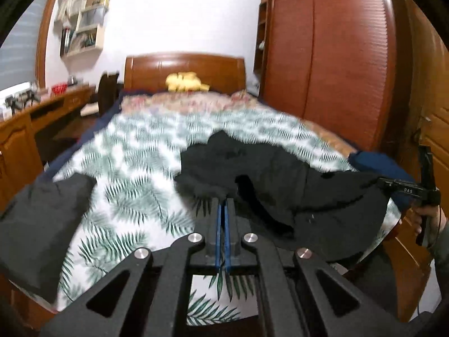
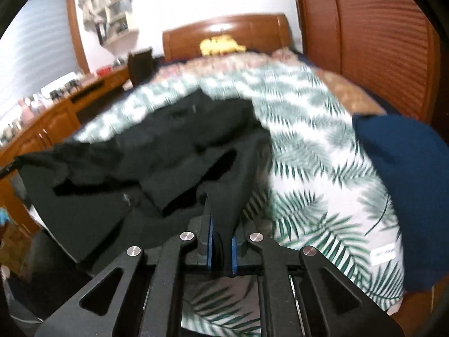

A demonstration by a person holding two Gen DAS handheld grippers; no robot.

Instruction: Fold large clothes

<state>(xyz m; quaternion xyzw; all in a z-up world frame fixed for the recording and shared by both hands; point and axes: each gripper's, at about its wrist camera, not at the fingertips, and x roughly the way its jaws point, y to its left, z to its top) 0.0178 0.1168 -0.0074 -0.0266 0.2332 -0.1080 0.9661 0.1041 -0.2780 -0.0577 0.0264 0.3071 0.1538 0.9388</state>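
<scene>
Black garment (image 1: 280, 174) crumpled, spread across leaf-print bedspread (image 1: 134, 163), near edge lifted off bed at 2 points.

Left tongs (image 1: 223, 205) closed on edge of black garment (image 1: 280, 185), lifted off leaf-print bed cover (image 1: 132, 174). Right tongs (image 1: 404, 189) at far right, gripping same garment's other end. Folded black item (image 1: 39, 224) lying left. Blue cloth (image 1: 373, 163) near wardrobe (image 1: 336, 56).

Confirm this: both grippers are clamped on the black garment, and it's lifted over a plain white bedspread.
Not quite. Both the left gripper and right gripper do clamp the black garment, but the bedspread is leaf-printed, green on white, as both wrist views show.
</scene>
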